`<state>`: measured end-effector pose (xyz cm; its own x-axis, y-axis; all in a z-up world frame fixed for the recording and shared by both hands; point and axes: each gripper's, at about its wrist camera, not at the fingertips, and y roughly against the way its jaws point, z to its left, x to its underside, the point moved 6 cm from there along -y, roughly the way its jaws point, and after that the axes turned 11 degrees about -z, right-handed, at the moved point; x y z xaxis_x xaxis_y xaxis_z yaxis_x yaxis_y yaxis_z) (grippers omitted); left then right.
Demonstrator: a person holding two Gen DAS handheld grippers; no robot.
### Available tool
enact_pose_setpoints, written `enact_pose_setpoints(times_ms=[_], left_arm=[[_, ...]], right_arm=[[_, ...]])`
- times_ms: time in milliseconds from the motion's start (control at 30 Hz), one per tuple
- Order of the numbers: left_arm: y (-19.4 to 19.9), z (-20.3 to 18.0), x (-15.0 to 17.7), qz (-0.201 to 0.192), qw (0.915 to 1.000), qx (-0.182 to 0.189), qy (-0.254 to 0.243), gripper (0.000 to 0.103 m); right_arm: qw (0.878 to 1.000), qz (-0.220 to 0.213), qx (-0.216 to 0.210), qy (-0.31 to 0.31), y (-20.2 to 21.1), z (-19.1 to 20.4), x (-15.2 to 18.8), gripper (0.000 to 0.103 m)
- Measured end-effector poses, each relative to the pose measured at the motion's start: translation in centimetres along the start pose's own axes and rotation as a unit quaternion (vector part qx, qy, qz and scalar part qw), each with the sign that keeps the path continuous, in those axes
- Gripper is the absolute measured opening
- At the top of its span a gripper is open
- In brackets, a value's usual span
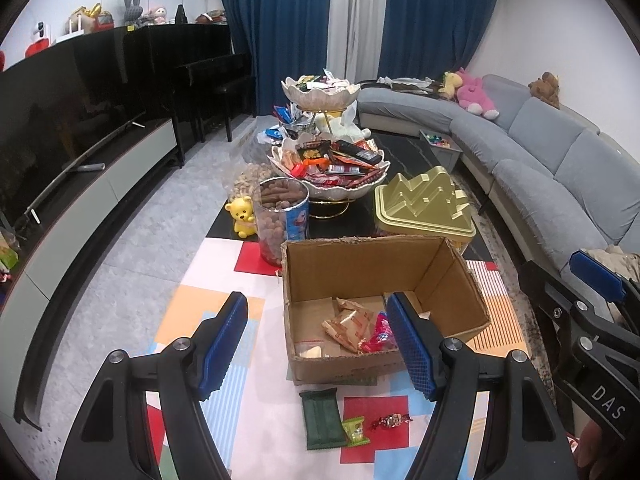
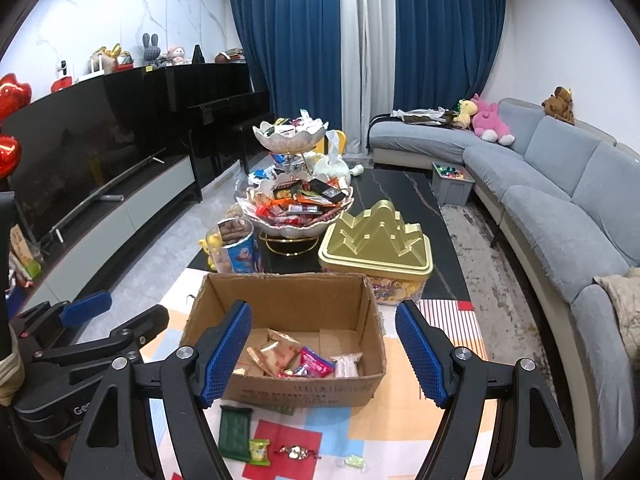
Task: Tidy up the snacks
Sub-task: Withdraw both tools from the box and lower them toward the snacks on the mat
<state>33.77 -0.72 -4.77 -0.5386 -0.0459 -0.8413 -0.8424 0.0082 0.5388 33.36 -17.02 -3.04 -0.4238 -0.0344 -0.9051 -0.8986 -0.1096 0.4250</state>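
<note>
Left gripper (image 1: 318,346): released, jaws apart, nothing between the blue pads. It hangs above the near-left corner of the cardboard box (image 1: 360,260).

Right gripper (image 2: 324,354): released, jaws apart, nothing held. It hangs above the near wall of the same box.

The box stands open-topped on a patterned cloth (image 1: 208,308) covering the near end of the table. Inside lie several beige wrapped snacks (image 1: 344,326), a pink packet (image 1: 378,334) and a small clear bag (image 1: 310,350).

On the cloth just in front of the box lie three loose items in a row: a dark green packet (image 1: 322,418), a small light green packet (image 1: 355,431) touching it, and a foil-wrapped candy (image 1: 392,420) slightly apart. The right wrist view shows one more pale green candy (image 2: 354,462) further right.

Behind the box stand a clear jar of brown snacks (image 1: 282,216), a gold tin (image 1: 424,204) and a two-tier bowl stand (image 1: 328,160) heaped with wrapped snacks.
</note>
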Motion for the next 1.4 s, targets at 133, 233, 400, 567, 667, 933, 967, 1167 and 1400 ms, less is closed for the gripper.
enact_pose_setpoints(times_ms=[133, 233, 400, 567, 667, 933, 967, 1167, 1400], left_arm=[[0.5, -0.4, 0.5, 0.001, 1.0, 0.002, -0.003, 0.071], [0.8, -0.8, 0.9, 0.002, 1.0, 0.004, -0.006, 0.071], [1.2, -1.2, 1.7, 0.004, 0.9999, 0.005, -0.008, 0.071], [1.3, -1.3, 2.8, 0.009, 0.9999, 0.002, -0.014, 0.071], [1.1, -1.1, 3.4, 0.015, 0.9998, 0.001, -0.014, 0.071], [0.2, -0.3, 5.9, 0.037, 0.9992, -0.005, -0.011, 0.071], [0.1, -0.2, 6.2, 0.039, 0.9992, -0.006, -0.011, 0.071], [-0.8, 0.1, 8.1, 0.058, 0.9982, -0.009, -0.009, 0.071], [-2.0, 0.3, 10.1, 0.077, 0.9969, -0.012, -0.012, 0.071]], right_arm=[[1.0, 0.0, 0.002, -0.002, 0.3, -0.4, 0.3, 0.075], [1.0, 0.002, 0.004, -0.003, 0.6, -0.8, 0.7, 0.075], [1.0, 0.006, 0.008, -0.001, 1.1, -1.3, 1.6, 0.075], [1.0, 0.011, 0.01, 0.0, 1.3, -1.5, 2.6, 0.075], [1.0, 0.018, 0.01, 0.0, 1.2, -1.5, 3.4, 0.075], [0.999, 0.035, 0.006, 0.008, 0.8, -0.7, 5.6, 0.075], [0.999, 0.038, 0.006, 0.008, 0.7, -0.6, 5.9, 0.075], [0.998, 0.055, 0.002, 0.011, 0.0, -0.1, 7.8, 0.075], [0.997, 0.078, 0.001, 0.012, -0.9, 0.1, 10.4, 0.075]])
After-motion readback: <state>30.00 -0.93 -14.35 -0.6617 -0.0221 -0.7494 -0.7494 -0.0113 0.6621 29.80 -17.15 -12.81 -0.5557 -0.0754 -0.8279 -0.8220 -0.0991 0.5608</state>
